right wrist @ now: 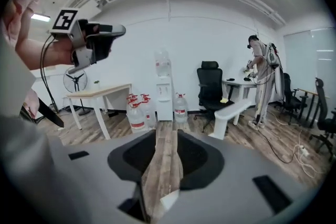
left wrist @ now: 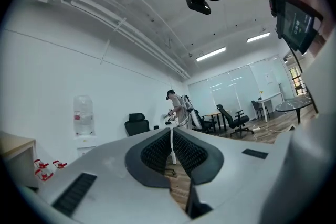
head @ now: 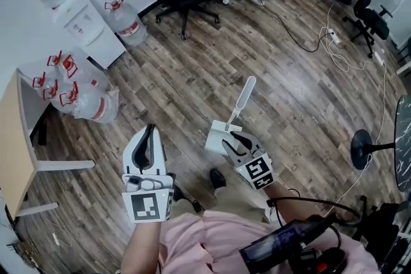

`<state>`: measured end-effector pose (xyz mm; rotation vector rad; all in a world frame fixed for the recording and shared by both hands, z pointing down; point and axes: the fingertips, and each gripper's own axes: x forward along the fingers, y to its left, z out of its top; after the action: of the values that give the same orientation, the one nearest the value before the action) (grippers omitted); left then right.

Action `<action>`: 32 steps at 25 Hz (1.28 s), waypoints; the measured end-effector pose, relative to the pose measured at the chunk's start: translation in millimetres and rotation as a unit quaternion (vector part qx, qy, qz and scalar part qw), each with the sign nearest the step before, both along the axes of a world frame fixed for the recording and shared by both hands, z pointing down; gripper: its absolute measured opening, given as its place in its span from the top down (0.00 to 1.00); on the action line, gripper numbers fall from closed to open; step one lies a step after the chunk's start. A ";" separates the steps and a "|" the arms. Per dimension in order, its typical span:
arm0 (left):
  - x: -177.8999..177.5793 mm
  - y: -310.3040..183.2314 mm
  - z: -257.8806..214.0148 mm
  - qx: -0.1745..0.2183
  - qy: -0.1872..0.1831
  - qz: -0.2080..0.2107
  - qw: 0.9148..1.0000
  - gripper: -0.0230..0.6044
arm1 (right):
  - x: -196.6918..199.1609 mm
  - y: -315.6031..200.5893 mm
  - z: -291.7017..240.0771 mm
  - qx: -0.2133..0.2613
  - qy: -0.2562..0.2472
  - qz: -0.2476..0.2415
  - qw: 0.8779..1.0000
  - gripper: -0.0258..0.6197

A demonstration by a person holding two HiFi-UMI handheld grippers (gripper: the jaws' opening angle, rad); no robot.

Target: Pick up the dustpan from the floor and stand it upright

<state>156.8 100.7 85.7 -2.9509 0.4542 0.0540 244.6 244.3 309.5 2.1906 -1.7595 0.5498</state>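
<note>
Two grippers are working: the left gripper (head: 151, 131) is hanging with jaws pressed together on nothing, and the right gripper (head: 228, 140) is holding its jaws spread. The dustpan (head: 216, 137) is lying against the right tips, over the floor (head: 192, 80).

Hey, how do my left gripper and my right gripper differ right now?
Jaws: the left gripper has its jaws shut with nothing between them, while the right gripper has its jaws apart, the floor showing through the gap. Place: the left gripper is held off to the side, clear of the dustpan; the right gripper is right at its pan end. Both look like the same pale model.
</note>
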 end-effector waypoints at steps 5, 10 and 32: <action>-10.3 3.6 -40.1 0.023 0.028 -0.016 0.999 0.93 | -4.9 -34.8 -103.9 0.100 0.041 -0.003 0.994 0.79; -19.6 0.5 -86.9 0.025 0.058 -0.037 0.997 0.93 | 7.2 -56.8 -203.5 0.184 0.093 0.015 0.978 0.86; -23.0 3.4 -109.2 0.031 0.083 -0.051 0.995 0.93 | -1.1 -72.5 -283.1 0.252 0.156 0.014 0.955 0.96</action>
<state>133.8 104.1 -23.4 -2.8703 0.6123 0.2964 243.5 171.8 26.5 2.4516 -1.8354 -0.2708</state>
